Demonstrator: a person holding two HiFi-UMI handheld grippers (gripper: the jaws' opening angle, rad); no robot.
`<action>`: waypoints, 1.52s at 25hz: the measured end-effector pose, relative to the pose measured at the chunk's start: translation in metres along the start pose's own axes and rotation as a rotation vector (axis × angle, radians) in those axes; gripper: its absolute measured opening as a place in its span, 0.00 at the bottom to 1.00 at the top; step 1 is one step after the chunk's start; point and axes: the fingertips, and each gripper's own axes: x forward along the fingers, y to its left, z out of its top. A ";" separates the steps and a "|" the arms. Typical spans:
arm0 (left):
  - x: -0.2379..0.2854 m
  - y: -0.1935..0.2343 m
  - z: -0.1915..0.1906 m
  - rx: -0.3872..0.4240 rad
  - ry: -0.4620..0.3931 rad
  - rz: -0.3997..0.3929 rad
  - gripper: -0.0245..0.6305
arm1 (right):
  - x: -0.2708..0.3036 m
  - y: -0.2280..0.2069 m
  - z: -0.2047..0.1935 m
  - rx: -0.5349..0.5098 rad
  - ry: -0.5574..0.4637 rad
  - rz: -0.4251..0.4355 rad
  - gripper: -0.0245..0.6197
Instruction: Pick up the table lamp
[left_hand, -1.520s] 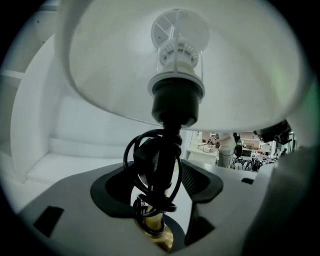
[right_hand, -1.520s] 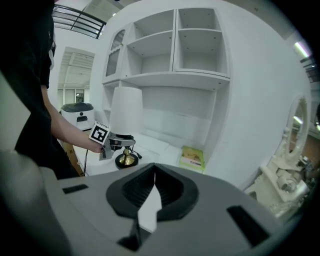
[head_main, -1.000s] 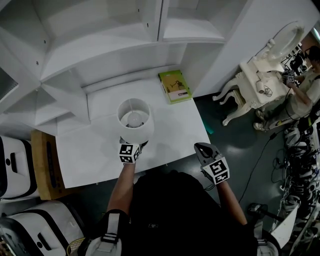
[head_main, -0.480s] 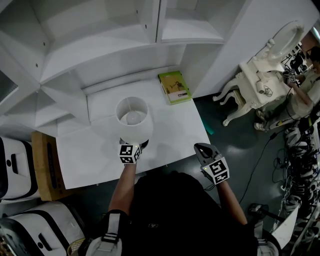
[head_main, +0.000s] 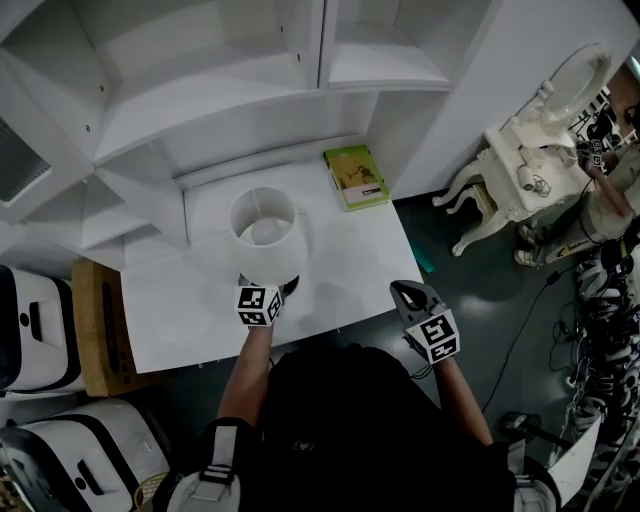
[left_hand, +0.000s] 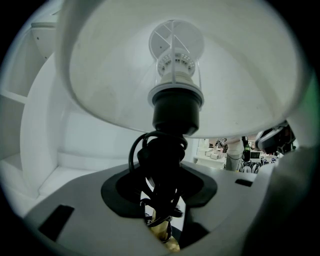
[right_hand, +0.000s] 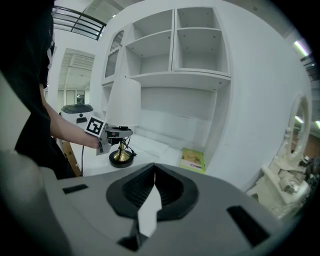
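The table lamp (head_main: 265, 235) has a white shade, a black socket (left_hand: 176, 110) with black cord wound round the stem, and a brass foot on a black base (right_hand: 121, 159). It stands over the white table (head_main: 340, 270). My left gripper (head_main: 268, 286) reaches in level under the shade and is shut on the lamp's cord-wrapped stem (left_hand: 161, 200). In the right gripper view the left gripper (right_hand: 112, 134) clamps the stem just above the brass foot. My right gripper (head_main: 403, 293) hangs off the table's front right corner, shut and holding nothing (right_hand: 152, 195).
A green book (head_main: 356, 177) lies at the table's back right. White shelving (head_main: 250, 60) rises behind and left of the table. An ornate white dressing table (head_main: 520, 170) stands at the right, white cases (head_main: 30, 330) and a wooden board (head_main: 95, 330) at the left.
The left gripper and the lamp have risen slightly, with the shade a little higher in the head view. The right gripper has stayed put.
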 end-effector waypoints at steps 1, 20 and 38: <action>0.000 0.000 0.004 0.002 -0.005 0.000 0.30 | 0.000 -0.001 0.003 0.001 -0.009 -0.004 0.05; -0.005 -0.012 0.074 0.036 -0.030 -0.043 0.29 | 0.009 -0.009 0.010 0.057 -0.076 -0.037 0.05; -0.024 -0.038 0.155 0.074 -0.052 -0.040 0.29 | 0.004 -0.005 0.046 0.006 -0.142 0.047 0.05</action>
